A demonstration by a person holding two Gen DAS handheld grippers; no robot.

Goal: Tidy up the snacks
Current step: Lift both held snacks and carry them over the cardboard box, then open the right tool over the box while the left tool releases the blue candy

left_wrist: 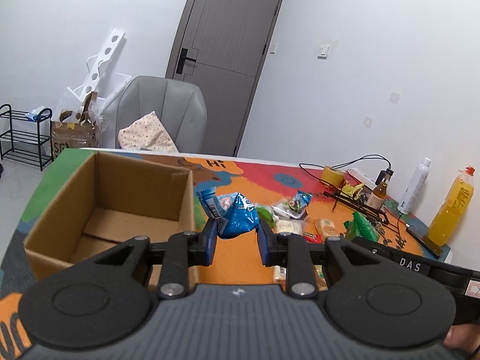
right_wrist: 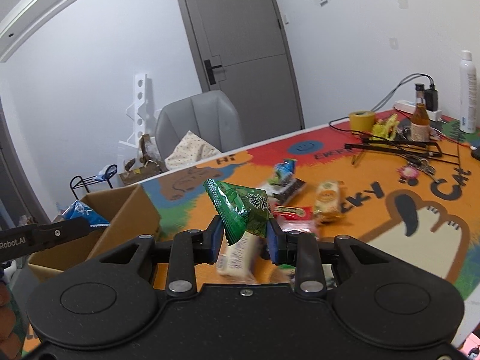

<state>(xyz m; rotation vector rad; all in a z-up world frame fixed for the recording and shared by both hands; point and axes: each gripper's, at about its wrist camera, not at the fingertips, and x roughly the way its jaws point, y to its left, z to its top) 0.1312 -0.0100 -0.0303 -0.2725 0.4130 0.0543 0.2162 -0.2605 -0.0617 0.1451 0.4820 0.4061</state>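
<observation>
We've got the left tongs [left_wrist: 237,234] pinching a blue snack bag [left_wrist: 237,217], the right tongs [right_wrist: 246,237] pinching a green packet [right_wrist: 243,210], its long axis tilted up-left.

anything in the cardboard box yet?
No. In the left wrist view the cardboard box shows only its bare floor; the blue packet sits in the left gripper.

a grey door [left_wrist: 228,60] with a black handle [left_wrist: 183,61] stands behind a grey armchair [left_wrist: 163,105] holding a dotted cushion [left_wrist: 147,135]. on the tabletop [right_wrist: 390,240] sit a yellow tape roll [right_wrist: 361,120], a brown glass bottle [right_wrist: 420,120], a white spray can [right_wrist: 468,90] and tangled black cables [right_wrist: 399,147]. an orange juice bottle [left_wrist: 453,207] stands at the edge.
</observation>
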